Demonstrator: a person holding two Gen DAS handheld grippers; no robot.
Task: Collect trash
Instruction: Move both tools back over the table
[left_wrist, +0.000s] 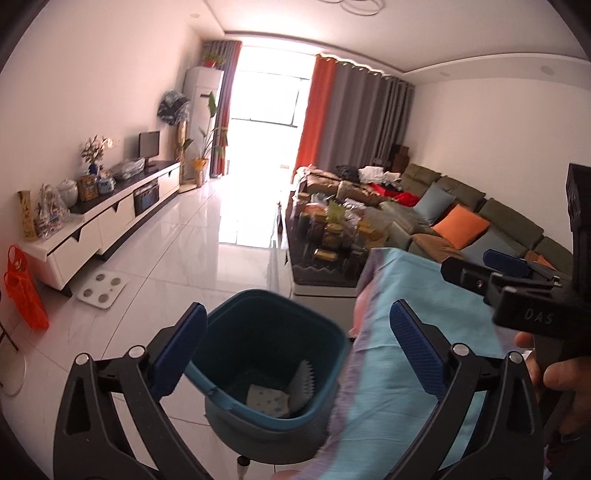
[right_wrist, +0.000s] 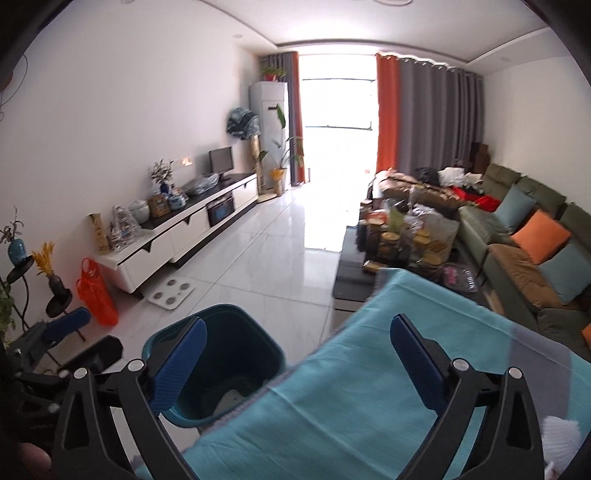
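A teal trash bin (left_wrist: 258, 332) stands on the white tile floor beside a table with a turquoise cloth (left_wrist: 399, 387). At its bottom lie a crumpled white paper (left_wrist: 267, 400) and a white ridged piece (left_wrist: 303, 382). My left gripper (left_wrist: 299, 350) hangs open above the bin with nothing between its blue pads. Over the table's edge, my right gripper (right_wrist: 299, 365) is open and holds nothing; the bin (right_wrist: 240, 343) is below its left finger and the cloth (right_wrist: 351, 398) fills its gap. A white crumpled thing (right_wrist: 561, 428) shows at the lower right.
A bathroom scale (left_wrist: 101, 290) lies on the floor by the white TV cabinet (left_wrist: 110, 225). An orange bag (left_wrist: 24, 291) hangs at the left. A cluttered coffee table (left_wrist: 325, 240) and a green sofa (left_wrist: 498, 221) with cushions fill the right side. A hand (left_wrist: 554, 373) is at the right.
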